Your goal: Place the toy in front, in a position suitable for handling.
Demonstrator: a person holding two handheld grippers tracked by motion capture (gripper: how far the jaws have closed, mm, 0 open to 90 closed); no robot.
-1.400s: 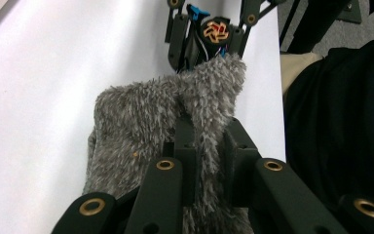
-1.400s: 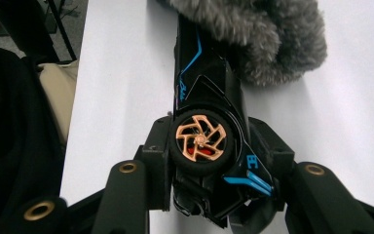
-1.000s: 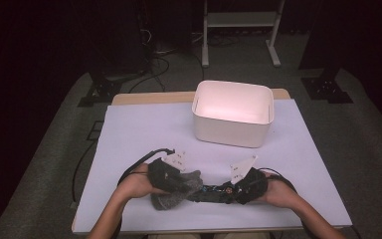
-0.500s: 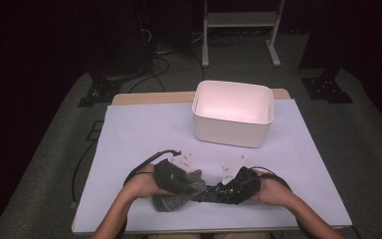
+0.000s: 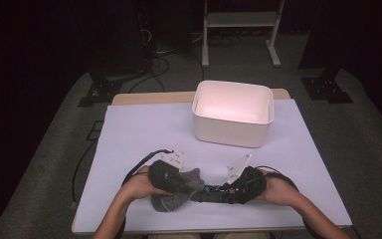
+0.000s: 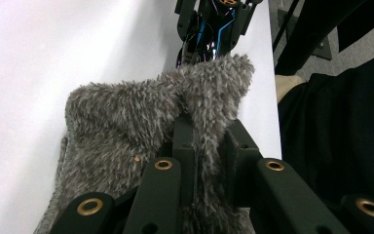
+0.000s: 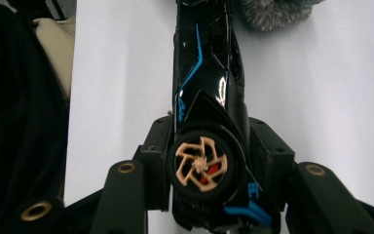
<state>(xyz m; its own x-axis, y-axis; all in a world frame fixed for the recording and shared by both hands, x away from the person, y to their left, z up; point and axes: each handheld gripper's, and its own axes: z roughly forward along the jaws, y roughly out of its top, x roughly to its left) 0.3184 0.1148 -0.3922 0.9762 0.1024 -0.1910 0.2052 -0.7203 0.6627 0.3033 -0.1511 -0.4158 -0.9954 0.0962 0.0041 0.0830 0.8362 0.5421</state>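
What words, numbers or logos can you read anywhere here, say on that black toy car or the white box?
None can be read.
Toy car: blue stripes and a blue mark by its rear wheel, which may be a character but is too unclear to read.
White bin: plain, no label visible.
Grey furry cloth: no tag visible.
Pale plates on the grippers, high view: small dark dots, too small to read as text.

Both claws, left and right, clamped, pointing inward.
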